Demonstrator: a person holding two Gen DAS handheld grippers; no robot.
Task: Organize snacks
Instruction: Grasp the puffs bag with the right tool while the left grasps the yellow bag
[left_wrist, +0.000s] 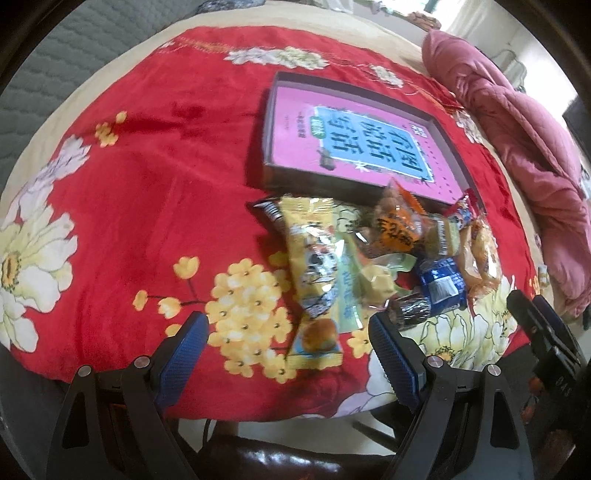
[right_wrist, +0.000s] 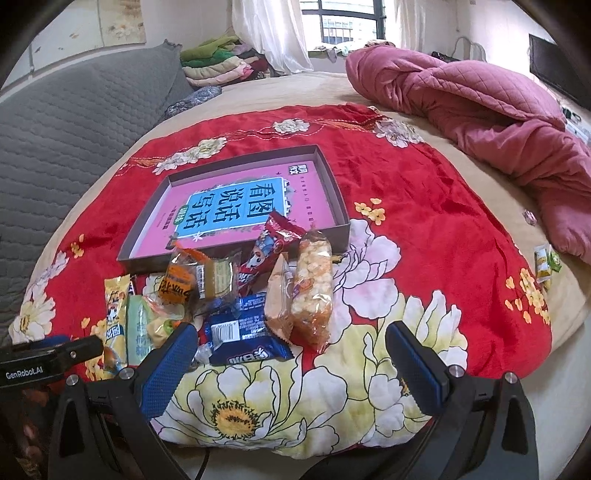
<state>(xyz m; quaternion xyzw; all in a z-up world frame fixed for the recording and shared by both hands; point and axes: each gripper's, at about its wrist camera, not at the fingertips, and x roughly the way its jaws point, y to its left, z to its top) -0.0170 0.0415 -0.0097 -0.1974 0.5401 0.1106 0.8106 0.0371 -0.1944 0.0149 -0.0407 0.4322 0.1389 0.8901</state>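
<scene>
A pile of wrapped snacks lies on a red flowered blanket (left_wrist: 147, 192), just in front of a shallow box (left_wrist: 269, 122) with a pink printed bottom. In the left wrist view my left gripper (left_wrist: 288, 336) is open and empty, its fingers either side of a long yellow snack pack (left_wrist: 314, 266). In the right wrist view my right gripper (right_wrist: 291, 347) is open and empty, just in front of a blue snack pack (right_wrist: 243, 332) and a clear pack of puffed rice bars (right_wrist: 312, 284). The box (right_wrist: 332, 184) lies behind the pile there too.
A crumpled pink quilt (right_wrist: 480, 110) lies at the right of the bed. A grey padded cushion (right_wrist: 74, 147) stands at the left. Two small green-and-yellow packets (right_wrist: 545, 264) lie apart near the right edge. The right gripper shows at the left view's edge (left_wrist: 543, 328).
</scene>
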